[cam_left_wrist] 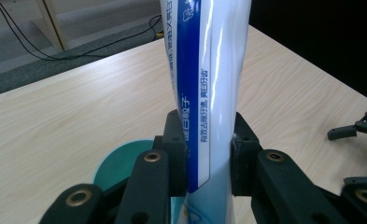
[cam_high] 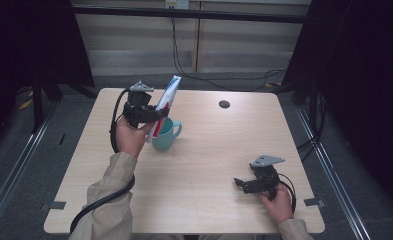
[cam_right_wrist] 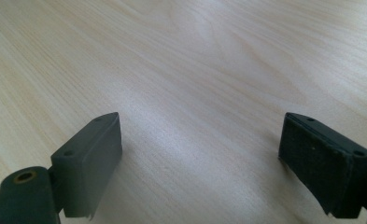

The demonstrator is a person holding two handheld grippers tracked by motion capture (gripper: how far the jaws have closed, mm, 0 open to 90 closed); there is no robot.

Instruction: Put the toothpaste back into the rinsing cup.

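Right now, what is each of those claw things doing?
Left gripper: closed on the toothpaste tube, held above the teal mug.
Right gripper: open, holding nothing, low over the table.

We see a glossy plastic toothpaste tube (cam_left_wrist: 209, 93), smooth teal mug (cam_high: 165, 134), matt pale wood-grain surface (cam_right_wrist: 195, 70), matt black plastic on the left gripper (cam_left_wrist: 209, 154).

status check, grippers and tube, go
Left gripper shut on toothpaste tube, lower end in teal mug. Right gripper open, idle on table. Nothing blocking.
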